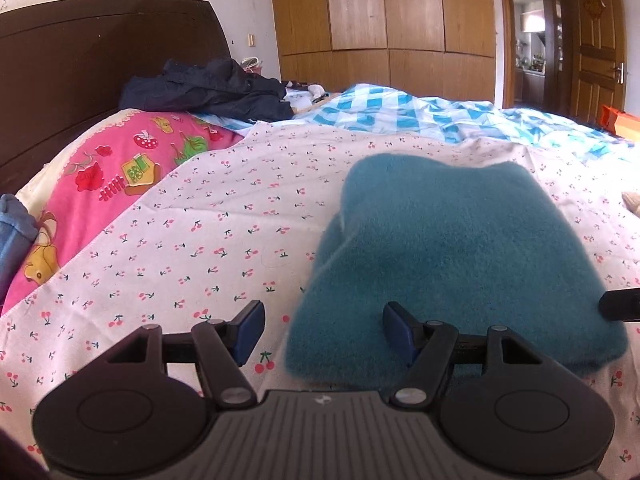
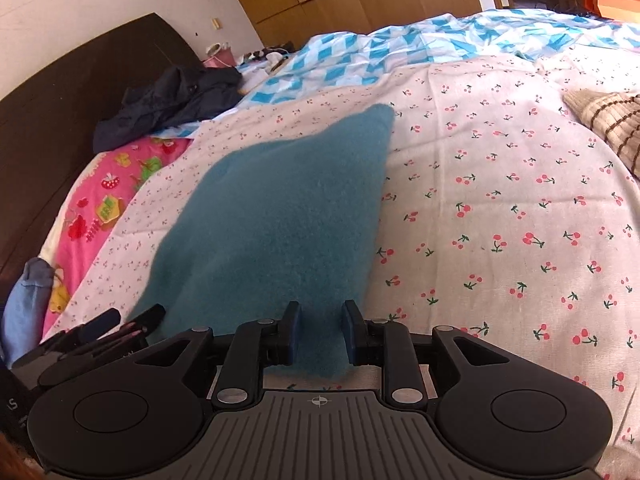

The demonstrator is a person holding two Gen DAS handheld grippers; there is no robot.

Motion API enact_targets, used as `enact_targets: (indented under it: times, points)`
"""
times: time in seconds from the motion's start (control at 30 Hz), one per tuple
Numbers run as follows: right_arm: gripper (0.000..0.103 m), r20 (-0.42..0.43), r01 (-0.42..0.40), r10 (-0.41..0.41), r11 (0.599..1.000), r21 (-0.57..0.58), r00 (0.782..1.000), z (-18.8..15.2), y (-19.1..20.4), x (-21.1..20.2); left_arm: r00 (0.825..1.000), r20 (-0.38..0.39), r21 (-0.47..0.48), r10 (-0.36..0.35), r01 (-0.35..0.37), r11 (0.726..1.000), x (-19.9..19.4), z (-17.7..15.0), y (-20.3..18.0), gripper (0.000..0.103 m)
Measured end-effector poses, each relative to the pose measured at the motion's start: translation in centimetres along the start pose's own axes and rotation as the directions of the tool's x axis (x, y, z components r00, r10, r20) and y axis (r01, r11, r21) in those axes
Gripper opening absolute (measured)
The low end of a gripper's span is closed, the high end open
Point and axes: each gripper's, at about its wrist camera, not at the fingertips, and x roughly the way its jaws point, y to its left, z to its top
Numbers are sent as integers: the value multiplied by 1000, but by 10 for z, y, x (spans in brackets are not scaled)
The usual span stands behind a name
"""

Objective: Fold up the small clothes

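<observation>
Cherry-print bedsheet (image 2: 500, 184), teal garment (image 2: 280, 216) between right gripper (image 2: 320, 332)

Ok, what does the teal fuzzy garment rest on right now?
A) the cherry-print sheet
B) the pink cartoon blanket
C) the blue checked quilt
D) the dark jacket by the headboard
A: the teal fuzzy garment lies flat on the cherry-print sheet, with the cherry print showing around its edges in both wrist views.
</observation>
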Motion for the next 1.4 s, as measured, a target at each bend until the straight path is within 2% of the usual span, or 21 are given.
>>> enact_targets:
  times: [0.13, 0.37, 0.53, 0.77, 1.13, 1.3, 1.4]
  points:
    - [25, -7, -3, 3, 1000, -29, 1000, -6, 9, -9, 999, -7, -26, -33, 33, 999, -7, -1, 4, 70]
    - [26, -6, -15, 15, 1000, -24, 1000, -20, 18, -23, 998, 8, 32, -65, 65, 997, -23, -6, -6, 75]
    - [28, -27, -30, 28, 999, -42, 999, -32, 24, -26, 994, 7, 56, -111, 110, 992, -39, -12, -12, 84]
    - [29, -31, -51, 50, 998, -27, 998, -47, 23, -35, 989, -28, 49, -148, 149, 988, -51, -19, -15, 88]
    - [36, -18, -19, 18, 999, -50, 1000, -57, 19, -45, 985, -73, 38, -155, 158, 987, -54, -24, -17, 97]
    - [37, 1, 14, -14, 996, -87, 1000, -60, 25, -50, 977, -124, 33, -172, 177, 984, -49, -25, -19, 100]
    - [42, 0, 47, -47, 993, -112, 999, -61, 27, -50, 976, -159, 41, -151, 160, 986, -46, -27, -23, 100]
